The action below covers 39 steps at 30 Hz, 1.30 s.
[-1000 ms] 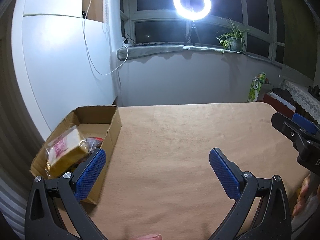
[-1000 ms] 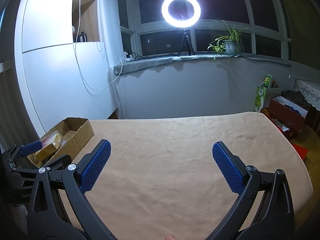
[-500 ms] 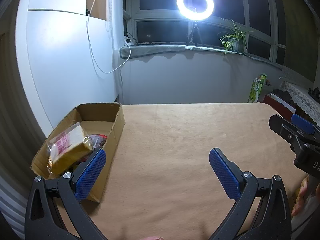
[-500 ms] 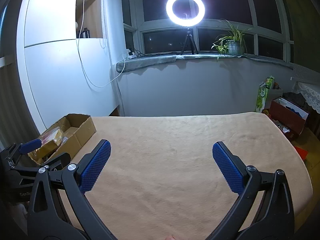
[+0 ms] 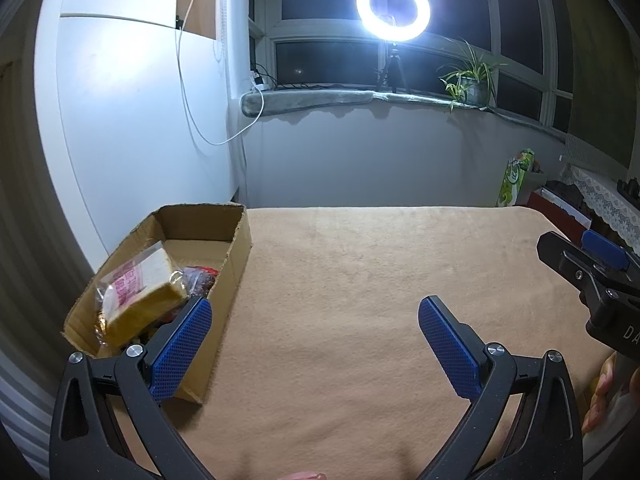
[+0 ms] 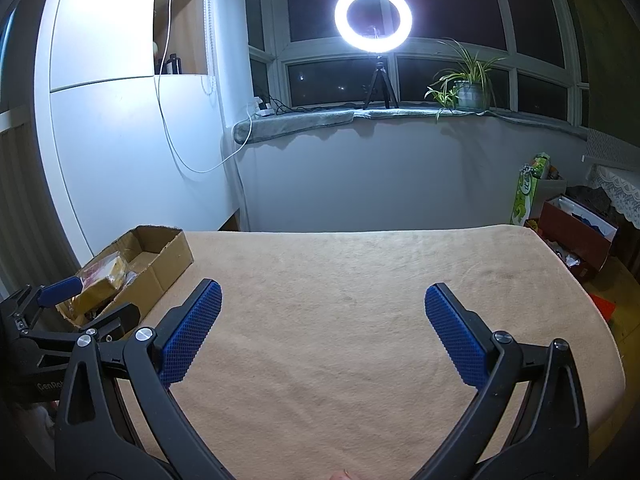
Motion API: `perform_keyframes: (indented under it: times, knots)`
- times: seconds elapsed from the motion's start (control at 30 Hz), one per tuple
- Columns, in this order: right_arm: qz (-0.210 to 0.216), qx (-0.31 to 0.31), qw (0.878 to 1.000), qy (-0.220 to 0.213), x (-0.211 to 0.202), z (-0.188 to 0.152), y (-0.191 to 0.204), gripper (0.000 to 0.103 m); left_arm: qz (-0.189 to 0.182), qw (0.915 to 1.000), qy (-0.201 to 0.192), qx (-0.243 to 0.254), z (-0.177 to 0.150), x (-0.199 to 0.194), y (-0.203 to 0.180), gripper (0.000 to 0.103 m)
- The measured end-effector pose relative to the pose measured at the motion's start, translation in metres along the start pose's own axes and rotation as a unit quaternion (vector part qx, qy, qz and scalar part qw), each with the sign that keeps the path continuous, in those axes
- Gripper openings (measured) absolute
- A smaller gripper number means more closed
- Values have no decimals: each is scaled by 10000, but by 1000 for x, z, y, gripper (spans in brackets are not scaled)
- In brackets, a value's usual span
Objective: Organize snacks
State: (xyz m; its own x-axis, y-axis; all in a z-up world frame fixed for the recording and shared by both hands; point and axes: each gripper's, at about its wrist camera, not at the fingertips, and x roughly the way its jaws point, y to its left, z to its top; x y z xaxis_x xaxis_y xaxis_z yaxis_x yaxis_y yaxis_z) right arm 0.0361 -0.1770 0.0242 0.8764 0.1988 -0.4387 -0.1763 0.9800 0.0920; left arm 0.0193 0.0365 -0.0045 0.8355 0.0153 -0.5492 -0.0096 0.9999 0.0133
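A cardboard box [image 5: 239,256] sits at the left edge of the tan-covered table [image 5: 360,280]. It holds a wrapped slice of bread [image 5: 140,292] and dark red snack packets [image 5: 202,280]. My left gripper [image 5: 314,320] is open and empty, above the table just right of the box. My right gripper [image 6: 322,304] is open and empty over the table's middle. In the right wrist view the box [image 6: 160,264] is at far left with the left gripper [image 6: 60,300] beside it. The right gripper [image 5: 592,264] shows at the left wrist view's right edge.
A ring light [image 6: 373,13] on a tripod and a potted plant [image 6: 466,80] stand on the windowsill behind the table. A white cabinet [image 5: 132,120] is on the left. A green carton [image 6: 530,188] and a red box [image 6: 576,232] are past the table's right side.
Both cameras have tilted slightly, so the scene sits a little lower and to the right in view. Both grippers stay open and empty.
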Motion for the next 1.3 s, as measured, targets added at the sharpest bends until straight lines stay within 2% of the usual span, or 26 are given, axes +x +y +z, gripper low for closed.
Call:
perform_keyframes:
  times: [1.3]
  knots:
    - [0,0,10000,9,0,0,0,103,52,10000,15,12,-2,1,1,103]
